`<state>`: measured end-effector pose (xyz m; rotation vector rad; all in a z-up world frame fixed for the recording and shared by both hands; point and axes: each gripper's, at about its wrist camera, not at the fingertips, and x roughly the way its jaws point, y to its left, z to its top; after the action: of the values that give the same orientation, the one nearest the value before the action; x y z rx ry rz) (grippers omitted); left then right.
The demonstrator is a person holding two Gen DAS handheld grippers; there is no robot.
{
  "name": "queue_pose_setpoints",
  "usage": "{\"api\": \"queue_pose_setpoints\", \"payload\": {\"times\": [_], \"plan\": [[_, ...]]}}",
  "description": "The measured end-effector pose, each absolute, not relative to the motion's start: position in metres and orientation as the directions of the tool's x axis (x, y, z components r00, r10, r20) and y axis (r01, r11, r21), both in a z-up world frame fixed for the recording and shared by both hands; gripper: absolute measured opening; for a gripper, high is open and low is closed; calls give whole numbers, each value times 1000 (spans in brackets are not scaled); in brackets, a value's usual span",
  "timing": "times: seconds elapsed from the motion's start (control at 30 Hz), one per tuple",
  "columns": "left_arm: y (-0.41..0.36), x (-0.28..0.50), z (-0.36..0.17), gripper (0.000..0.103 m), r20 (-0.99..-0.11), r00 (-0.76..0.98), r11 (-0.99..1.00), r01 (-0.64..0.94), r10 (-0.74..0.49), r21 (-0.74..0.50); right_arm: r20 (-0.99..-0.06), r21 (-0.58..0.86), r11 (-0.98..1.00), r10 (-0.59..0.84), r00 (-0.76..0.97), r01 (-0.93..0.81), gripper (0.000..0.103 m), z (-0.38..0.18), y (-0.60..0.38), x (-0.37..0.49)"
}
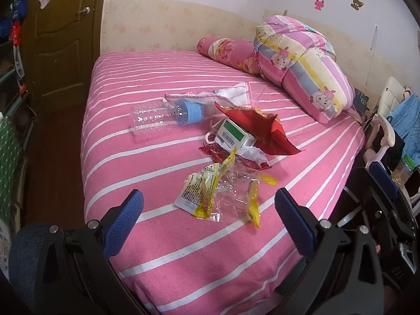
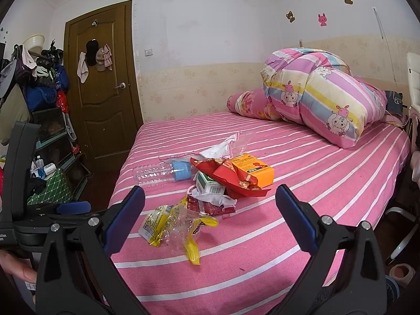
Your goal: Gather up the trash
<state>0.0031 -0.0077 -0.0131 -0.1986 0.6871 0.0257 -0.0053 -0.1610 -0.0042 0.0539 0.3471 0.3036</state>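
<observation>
Trash lies in a pile on the pink striped bed [image 1: 162, 257] [image 2: 302, 239]. There is a clear plastic bottle with a blue label [image 1: 165, 116] [image 2: 162, 173], a yellow and clear wrapper [image 1: 218, 194] [image 2: 176, 225], a green and white box [image 1: 235, 132] [image 2: 208, 185], a red wrapper [image 1: 262, 128] [image 2: 228, 176], an orange box [image 2: 253, 172] and a white cloth with pink trim [image 1: 236, 93] [image 2: 220, 148]. My left gripper [image 1: 208, 219] is open and empty just short of the yellow wrapper. My right gripper [image 2: 210, 221] is open and empty, above the bed's near part.
A rolled pink quilt [image 1: 302, 65] [image 2: 320, 97] and pillow lie at the bed's head. A brown door [image 1: 57, 39] [image 2: 102, 84] stands left. Cluttered shelves [image 2: 44, 131] stand at the far left. A white chair [image 1: 388, 105] with clothes is on the right.
</observation>
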Motion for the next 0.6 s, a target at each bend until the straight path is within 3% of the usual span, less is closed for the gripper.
{"api": "queue_pose_setpoints", "payload": {"times": [0.6], "plan": [[-8,4,-16,97,-640,767,980,-90,-44,-175,-322,126,949,314,893,-288,98,-6,-165,-3]]}}
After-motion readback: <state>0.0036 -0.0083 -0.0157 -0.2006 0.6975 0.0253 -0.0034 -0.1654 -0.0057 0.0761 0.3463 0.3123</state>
